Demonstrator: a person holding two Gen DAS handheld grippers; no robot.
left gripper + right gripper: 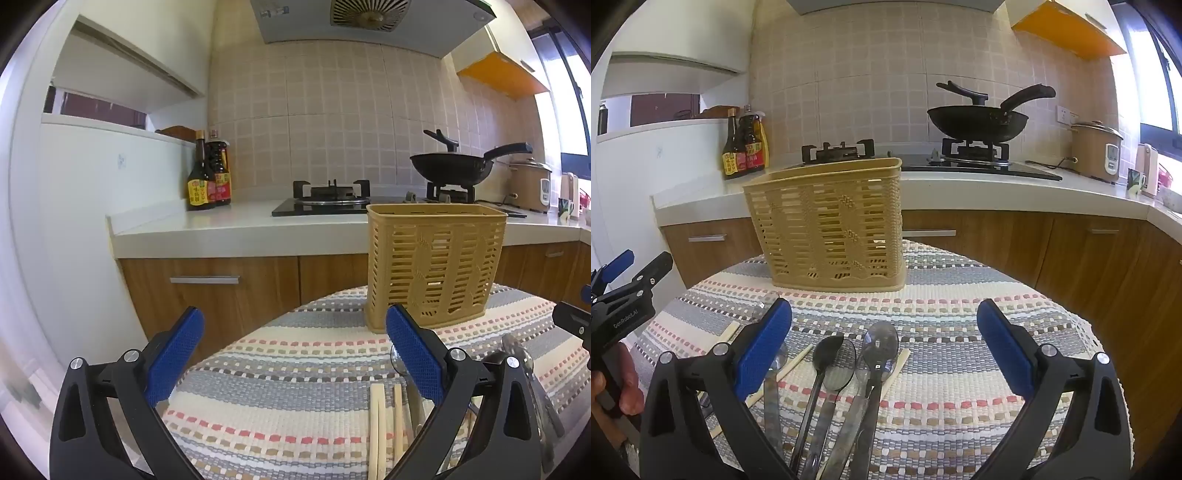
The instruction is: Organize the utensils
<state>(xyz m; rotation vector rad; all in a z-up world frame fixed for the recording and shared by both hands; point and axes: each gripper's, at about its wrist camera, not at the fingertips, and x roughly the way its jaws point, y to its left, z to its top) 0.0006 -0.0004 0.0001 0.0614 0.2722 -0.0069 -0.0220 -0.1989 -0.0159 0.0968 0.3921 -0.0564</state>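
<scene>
The left gripper [295,350] has its 2 blue-padded fingers [175,354] wide apart with nothing between them but the striped cloth [280,406] that covers the table. Ahead of its right finger stands the basket [436,266], upright on the far part of the cloth. Chopsticks [380,428] lie just inside that right finger, pointing away from the camera, and the rest of the utensils lie beyond it, partly hidden behind the finger.

The right gripper [884,350] also holds its fingers [1004,350] wide apart, gripping nothing. Between them, nearer the left finger, lie the spoons [879,343]: a black one [827,350], a clear one under it, and a grey one with its bowl furthest forward. Their handles run back toward the camera. A chopstick [897,365] pokes out just right of the spoons, another [794,365] slants out beside the left finger, and a third [729,330] lies outside that finger. The basket [831,225] stands ahead of the left finger, past the spoons, not touching them.

At the left edge of the right view the left gripper [624,288] shows, held by a hand [620,387]. Behind the table run a stove [905,155], a wok [979,120] and sauce bottles [742,147].
</scene>
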